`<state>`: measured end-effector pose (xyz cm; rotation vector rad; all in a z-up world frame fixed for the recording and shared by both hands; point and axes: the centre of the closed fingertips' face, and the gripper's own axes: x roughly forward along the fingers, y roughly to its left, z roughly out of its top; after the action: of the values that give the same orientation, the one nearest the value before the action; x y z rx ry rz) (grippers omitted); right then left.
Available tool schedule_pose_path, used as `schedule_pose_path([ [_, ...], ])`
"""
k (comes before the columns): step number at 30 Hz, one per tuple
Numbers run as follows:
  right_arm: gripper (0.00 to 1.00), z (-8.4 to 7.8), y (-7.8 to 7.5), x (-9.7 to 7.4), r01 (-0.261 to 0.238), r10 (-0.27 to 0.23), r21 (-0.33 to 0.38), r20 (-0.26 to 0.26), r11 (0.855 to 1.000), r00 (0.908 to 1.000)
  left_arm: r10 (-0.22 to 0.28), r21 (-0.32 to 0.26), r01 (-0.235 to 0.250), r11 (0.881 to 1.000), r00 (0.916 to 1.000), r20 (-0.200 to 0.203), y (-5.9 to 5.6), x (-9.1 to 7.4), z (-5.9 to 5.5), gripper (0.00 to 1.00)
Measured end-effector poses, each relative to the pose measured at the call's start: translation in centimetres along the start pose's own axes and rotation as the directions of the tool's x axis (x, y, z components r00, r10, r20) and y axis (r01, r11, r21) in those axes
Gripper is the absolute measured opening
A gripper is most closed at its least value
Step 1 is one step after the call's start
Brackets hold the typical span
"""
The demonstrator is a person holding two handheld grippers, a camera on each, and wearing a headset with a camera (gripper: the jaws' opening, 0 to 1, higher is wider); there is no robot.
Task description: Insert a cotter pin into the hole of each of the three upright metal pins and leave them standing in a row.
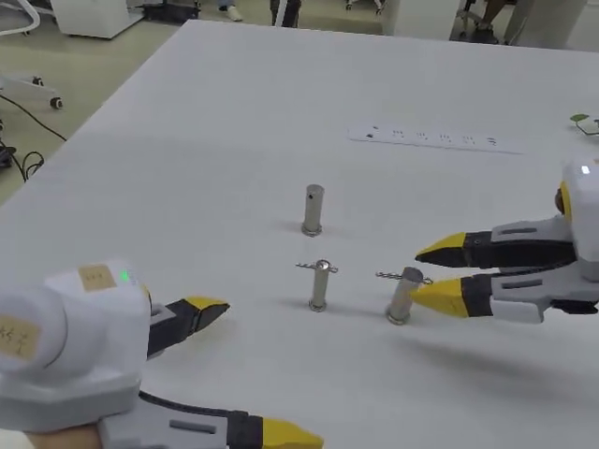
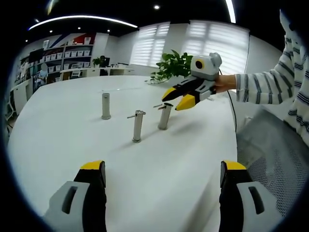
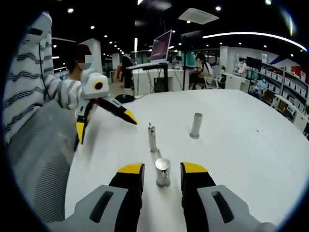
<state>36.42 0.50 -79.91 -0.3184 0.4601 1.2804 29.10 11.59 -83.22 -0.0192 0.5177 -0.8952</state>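
Three metal pins stand on the white table (image 1: 187,168). The far pin (image 1: 314,209) is bare and upright. The middle pin (image 1: 320,284) carries a cotter pin (image 1: 314,267) through its top. The right pin (image 1: 402,296) leans slightly and has a cotter pin (image 1: 395,276) through it. My right gripper (image 1: 417,272) is open with its yellow tips on either side of that pin (image 3: 162,172), the lower tip close against it. My left gripper (image 1: 271,371) hangs wide open at the near left, apart from all three pins (image 2: 138,125).
A white power strip (image 1: 435,138) lies at the back of the table. A potted plant (image 2: 175,65) stands off the right edge. Chairs and cables are on the floor at left. Bare tabletop spreads left of the pins.
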Motion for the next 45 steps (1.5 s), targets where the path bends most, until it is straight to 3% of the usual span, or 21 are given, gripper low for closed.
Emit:
schedule_pose_path([
  [10, 0.41, -0.7, 1.1, -3.8, 0.095, -0.099, 0.086, 0.040, 0.992, 0.9943, 0.003, 0.019, -0.002, 1.000, 0.9999, -0.016, -1.3, 0.1, 0.9, 0.99],
  [15, 0.48, -0.9, 1.7, -6.1, 0.145, -0.158, 0.150, 0.078, 0.978, 0.9844, 0.022, 0.029, -0.022, 0.999, 0.9998, 0.000, -1.9, -0.5, 1.8, 0.99],
  [21, 0.61, -2.2, 3.0, -7.8, 0.176, -0.198, 0.226, 0.076, 0.958, 0.9773, 0.050, 0.026, -0.050, 0.998, 0.9986, 0.017, -2.1, -1.2, 2.2, 0.99],
  [25, 0.71, -2.9, 3.7, -8.4, 0.189, -0.207, 0.248, 0.051, 0.950, 0.9769, 0.093, 0.003, -0.094, 0.996, 0.9950, 0.036, -1.6, -1.9, 2.4, 0.99],
  [27, 0.73, -3.0, 3.7, -8.8, 0.196, -0.219, 0.265, 0.056, 0.944, 0.9742, 0.118, -0.048, -0.115, 0.992, 0.9914, 0.058, -1.5, -2.1, 2.5, 0.99],
  [34, 0.88, -3.3, 3.9, -9.9, 0.214, -0.247, 0.315, 0.070, 0.925, 0.9664, 0.157, -0.060, -0.153, 0.986, 0.9847, 0.076, -1.8, -3.2, 2.7, 0.99],
  [39, 0.99, -3.9, 4.3, -10.6, 0.229, -0.268, 0.346, 0.066, 0.910, 0.9612, 0.191, -0.070, -0.185, 0.980, 0.9780, 0.085, -1.2, -3.9, 3.0, 0.99],
  [45, 1.00, -5.4, 5.4, -10.9, 0.238, -0.263, 0.371, 0.019, 0.898, 0.9645, 0.225, -0.087, -0.217, 0.972, 0.9690, 0.102, -0.3, -4.3, 3.6, 0.99],
])
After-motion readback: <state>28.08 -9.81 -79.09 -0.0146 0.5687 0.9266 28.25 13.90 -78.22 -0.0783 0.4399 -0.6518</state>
